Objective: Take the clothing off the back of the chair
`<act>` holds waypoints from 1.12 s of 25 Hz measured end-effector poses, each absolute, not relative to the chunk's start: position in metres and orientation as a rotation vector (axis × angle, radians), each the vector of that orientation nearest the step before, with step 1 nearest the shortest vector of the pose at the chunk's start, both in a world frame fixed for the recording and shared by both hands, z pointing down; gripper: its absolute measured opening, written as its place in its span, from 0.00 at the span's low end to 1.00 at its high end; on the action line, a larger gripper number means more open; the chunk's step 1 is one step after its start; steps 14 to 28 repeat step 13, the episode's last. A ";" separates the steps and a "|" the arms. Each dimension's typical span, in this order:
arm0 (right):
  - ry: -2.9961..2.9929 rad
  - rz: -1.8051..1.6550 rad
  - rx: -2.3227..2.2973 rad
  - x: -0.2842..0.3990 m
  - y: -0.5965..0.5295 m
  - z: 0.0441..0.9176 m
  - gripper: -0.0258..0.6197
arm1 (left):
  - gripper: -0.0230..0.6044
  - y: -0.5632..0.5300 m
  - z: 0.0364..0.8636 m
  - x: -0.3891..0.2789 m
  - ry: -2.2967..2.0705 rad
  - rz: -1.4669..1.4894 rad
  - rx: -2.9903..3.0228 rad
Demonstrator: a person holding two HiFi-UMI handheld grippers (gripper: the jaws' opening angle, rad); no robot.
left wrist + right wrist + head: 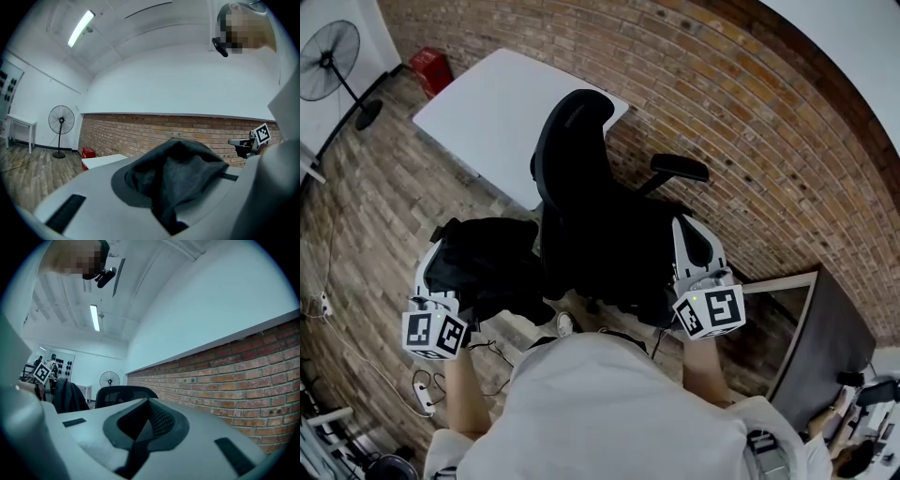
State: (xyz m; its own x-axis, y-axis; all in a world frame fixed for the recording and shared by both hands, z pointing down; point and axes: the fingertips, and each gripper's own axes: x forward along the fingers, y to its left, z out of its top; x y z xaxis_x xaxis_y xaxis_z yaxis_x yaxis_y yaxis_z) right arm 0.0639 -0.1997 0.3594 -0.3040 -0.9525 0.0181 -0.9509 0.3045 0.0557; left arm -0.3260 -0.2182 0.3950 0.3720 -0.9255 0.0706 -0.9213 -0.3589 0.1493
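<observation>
A black garment (484, 264) hangs bunched at the left of the black office chair (581, 187), off its back. My left gripper (439, 247) is shut on it; in the left gripper view a fold of dark cloth (180, 171) is pinched between the closed jaws of that gripper (174, 190). My right gripper (690, 232) is at the chair's right side, near the armrest (679, 169). In the right gripper view that gripper (143, 420) is closed with nothing in it, the chair's back (123, 394) lies ahead, and the garment (68, 397) hangs to its left.
A white table (492, 112) stands behind the chair against the brick wall (750, 122). A standing fan (330, 62) and a red box (431, 69) are at the far left. Cables (420, 389) lie on the wooden floor. A dark panel (823, 337) stands at the right.
</observation>
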 end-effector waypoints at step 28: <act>-2.500 -0.055 1.805 0.048 -0.206 0.364 0.07 | 0.08 -0.217 0.399 -0.336 -1.668 -0.026 2.457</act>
